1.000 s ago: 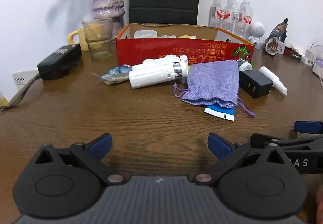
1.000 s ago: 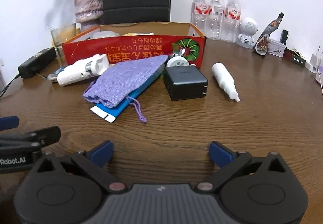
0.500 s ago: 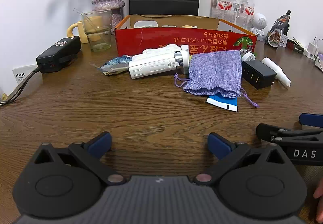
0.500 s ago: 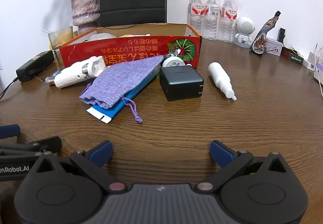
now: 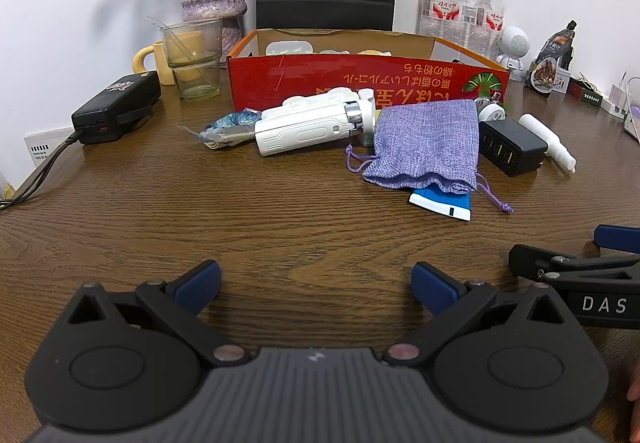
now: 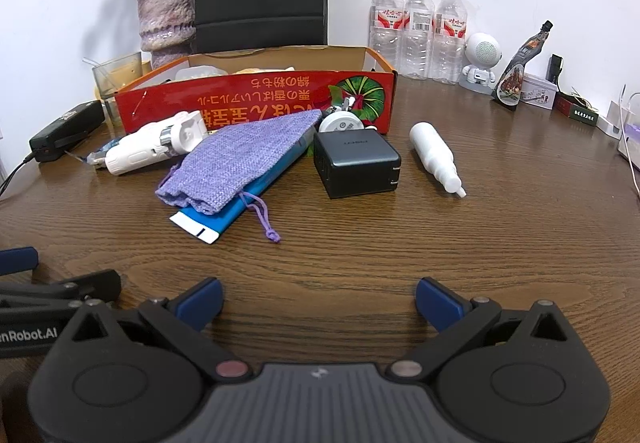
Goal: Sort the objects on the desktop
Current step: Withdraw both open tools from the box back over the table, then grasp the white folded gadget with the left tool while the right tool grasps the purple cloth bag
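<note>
Wooden tabletop (image 5: 168,211) clutter: soft, limp purple pouch (image 5: 426,141) wants pinching mid-cloth; left tool (image 5: 316,283) and right tool (image 6: 318,301) gape empty.

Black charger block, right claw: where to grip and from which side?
Grip the black charger block across its two flat sides, coming from above with the right claw. Probably avoid the prong end, facing the white bottle. The left side is tight: the blue tube lies close.

Left hand-held gripper (image 5: 316,283) open above wooden table (image 5: 240,211); purple pouch (image 5: 426,143) overlapping blue tube (image 5: 442,202) before red box (image 5: 360,83).
</note>
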